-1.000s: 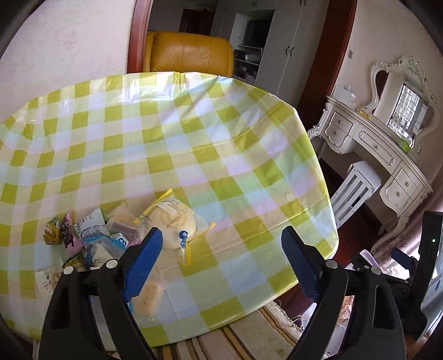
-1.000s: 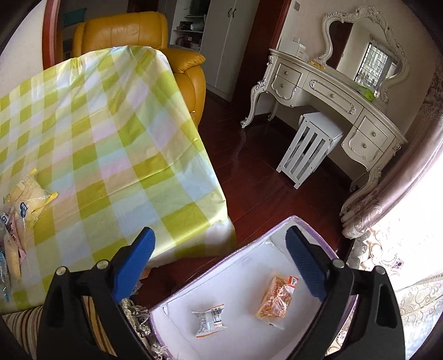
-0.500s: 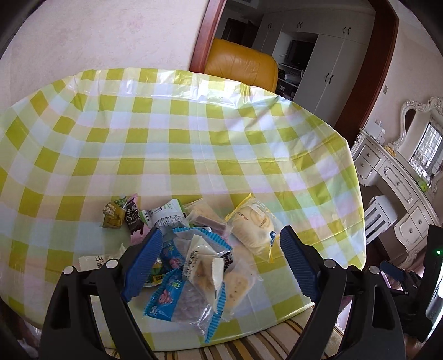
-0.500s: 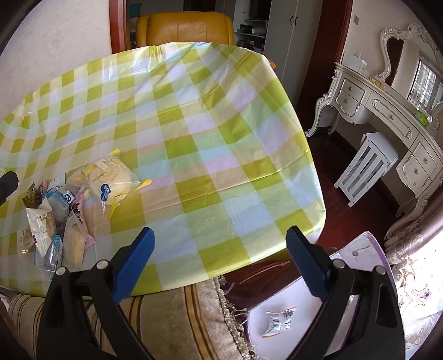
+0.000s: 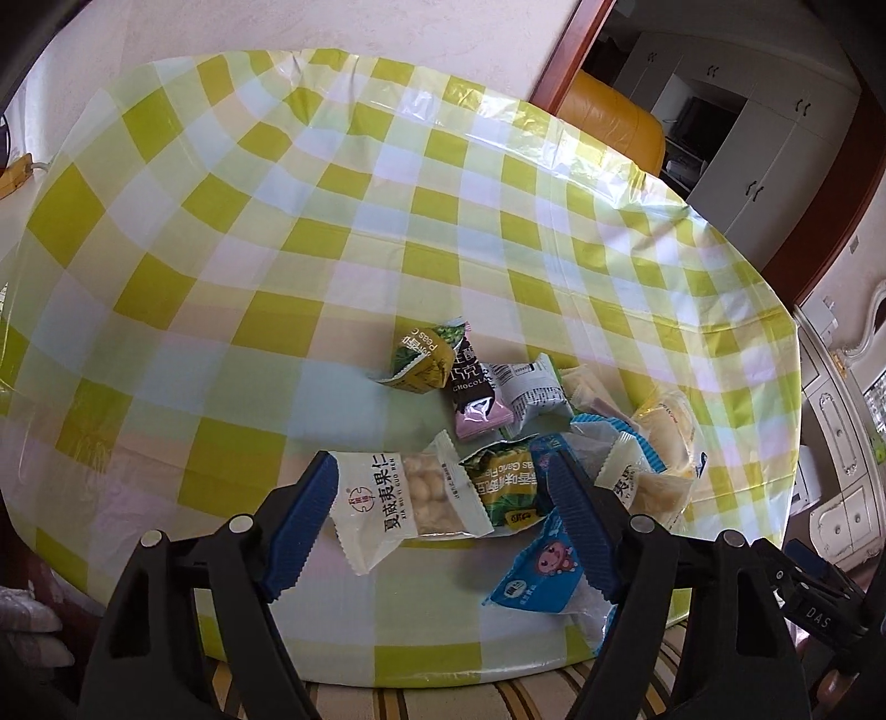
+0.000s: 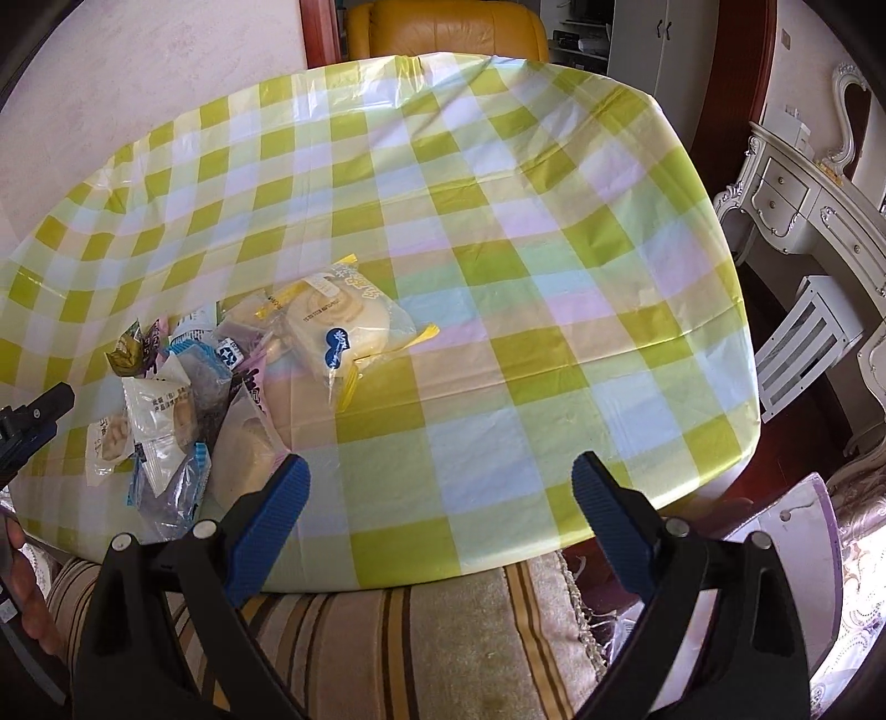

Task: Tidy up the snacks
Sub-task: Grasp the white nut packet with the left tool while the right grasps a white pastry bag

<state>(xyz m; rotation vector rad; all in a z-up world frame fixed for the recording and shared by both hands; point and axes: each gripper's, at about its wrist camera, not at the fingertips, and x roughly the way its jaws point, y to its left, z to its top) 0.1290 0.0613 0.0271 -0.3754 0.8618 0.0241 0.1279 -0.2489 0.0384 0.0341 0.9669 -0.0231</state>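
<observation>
On table [image 6: 498,232], green-yellow check cloth was spread; orange chair [image 6: 448,27], white cupboards [image 5: 775,144] and dresser [image 6: 803,194] were seen behind. Left gripper [image 5: 443,507] was held over snacks [image 5: 498,432] at near edge, jaws just narrowed though not gripping; white nut packet [image 5: 398,504] and green packet [image 5: 506,487] lay between them. Right gripper [image 6: 437,498] was spread wide over bare cloth, nothing held. Snacks were heaped loosely, wrapped bun [image 6: 338,327] at pile's right.

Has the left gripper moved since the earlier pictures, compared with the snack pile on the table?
Yes. The left gripper has come in over the snack pile, now straddling the white nut packet; its jaws have just been closing.
</observation>
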